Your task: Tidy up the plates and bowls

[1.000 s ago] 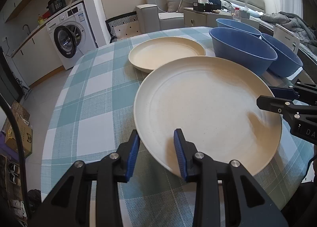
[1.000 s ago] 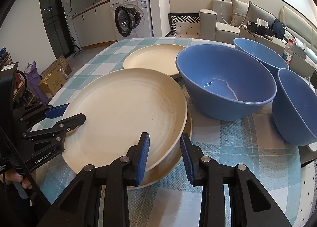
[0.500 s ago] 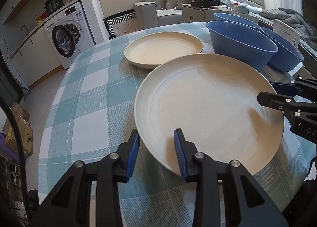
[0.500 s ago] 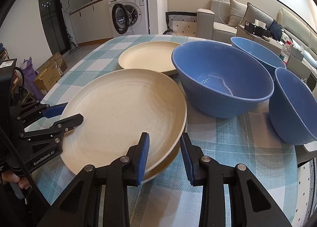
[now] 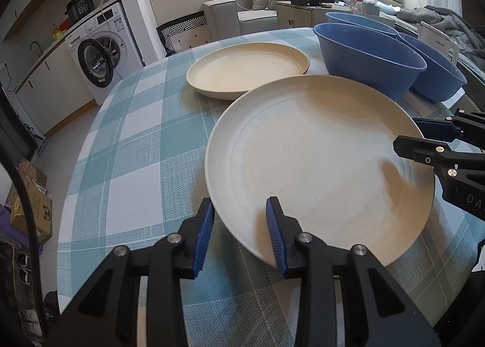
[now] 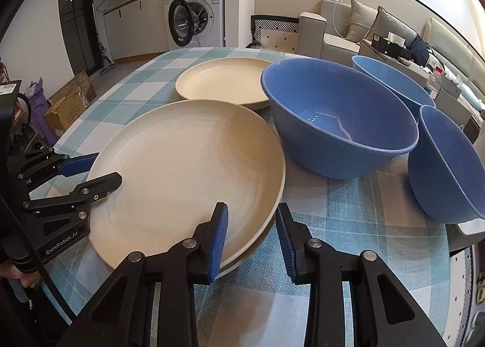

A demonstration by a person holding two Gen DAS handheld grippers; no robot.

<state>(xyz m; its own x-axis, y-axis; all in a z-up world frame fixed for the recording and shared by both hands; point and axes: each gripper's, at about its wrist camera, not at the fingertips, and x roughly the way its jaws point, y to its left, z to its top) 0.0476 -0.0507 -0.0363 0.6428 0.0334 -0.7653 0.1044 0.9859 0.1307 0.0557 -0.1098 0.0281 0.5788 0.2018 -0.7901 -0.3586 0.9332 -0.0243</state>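
Between both tools (image 5: 241,231) (image 6: 251,236), cream plate (image 5: 318,165), rim clamped.

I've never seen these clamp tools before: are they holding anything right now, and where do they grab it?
Both hold the near cream plate by its rim: the left gripper at its left edge, the right gripper at its right edge.

Large cream plate (image 5: 318,159) sitting tilted over another cream plate (image 6: 257,244) near the bench's near edge, third cream plate (image 5: 247,69) lying flat farther in, three blue bowls (image 6: 336,122) standing upright toward the right edge
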